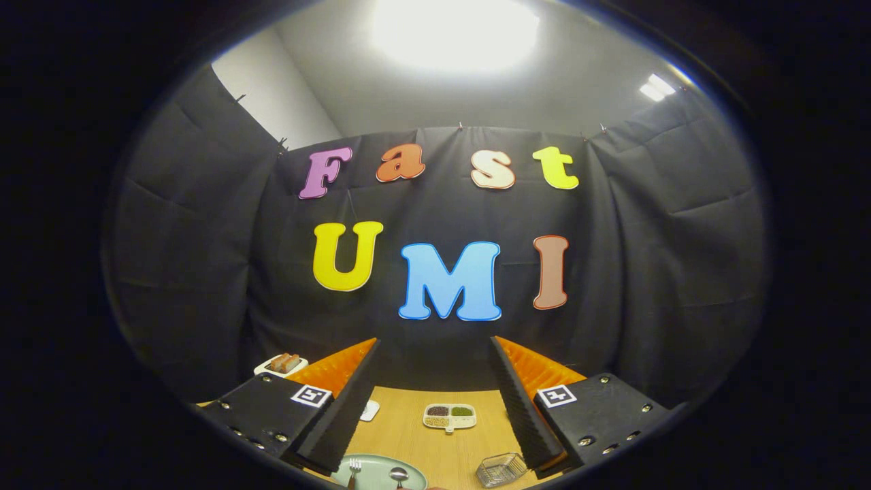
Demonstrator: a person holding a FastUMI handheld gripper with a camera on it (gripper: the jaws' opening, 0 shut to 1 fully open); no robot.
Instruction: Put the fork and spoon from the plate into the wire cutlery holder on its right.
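- I am holding the gripper high above the table, its fingers standing wide apart and gripping nothing.
- The fork and spoon are lying on the plate, below the fingers; the wire cutlery holder is sitting just to its right.
- I am judging that the task is only starting: next I need to dip down and close on one utensil's handle.

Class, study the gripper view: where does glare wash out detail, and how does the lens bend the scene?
Gripper view: the ceiling light blows out to white; fisheye distortion bows the wall cloth; the open tool hangs above the table; plate and wire cutlery holder look tiny but sharp.
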